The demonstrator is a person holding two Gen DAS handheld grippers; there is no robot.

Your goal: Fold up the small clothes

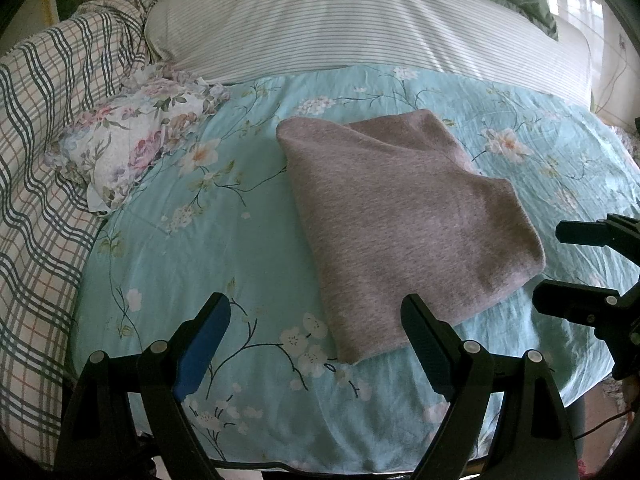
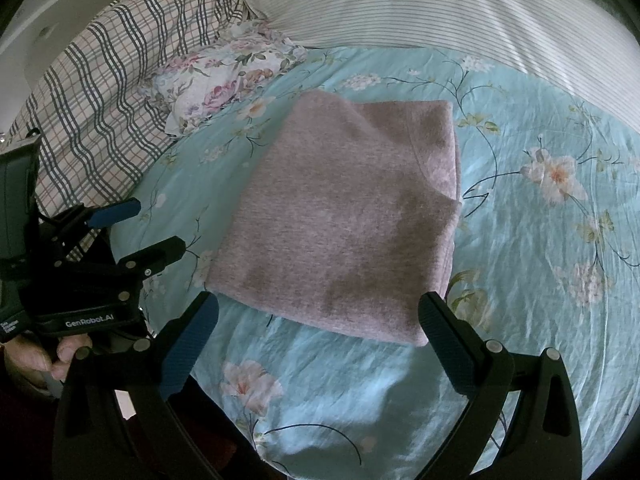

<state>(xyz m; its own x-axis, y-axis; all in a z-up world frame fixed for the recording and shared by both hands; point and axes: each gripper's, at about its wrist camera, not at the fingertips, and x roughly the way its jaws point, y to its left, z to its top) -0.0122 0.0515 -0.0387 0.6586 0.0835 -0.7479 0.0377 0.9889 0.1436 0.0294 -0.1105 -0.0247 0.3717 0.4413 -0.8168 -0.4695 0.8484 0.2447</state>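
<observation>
The bed [image 1: 224, 240], the largest thing in view, is covered by a turquoise sheet printed with pale blossoms and thin dark stems. Across its far side, from about 11 to 2 o'clock in both views, lies a long striped pillow [image 1: 340, 20] in white with fine green lines. At 9 to 10 o'clock a plaid quilt [image 1: 44, 128] in cream with dark wavy checks is heaped along the bed's edge. Against that quilt, toward 10 o'clock, sits a small floral cushion [image 1: 128, 148] with pink roses and a ruffled edge.

The grey garment [image 1: 404, 232] lies folded into a compact rectangle near the middle of the bed, flat on the sheet, with a doubled layer showing at its far end. In the left wrist view it runs from centre toward 4 o'clock; in the right wrist view it fills the centre, its near edge just in front of the fingertips.

The left tool [image 1: 316, 324] is spread wide, empty, its right finger over the garment's near corner; whether it touches the cloth I cannot tell. It appears again at 9 o'clock in the right wrist view, fingers parted, with a bit of the person's hand [image 2: 48, 356] gripping it below.

The right tool [image 2: 318, 320] is likewise spread and empty, its fingers framing the garment's near edge.
</observation>
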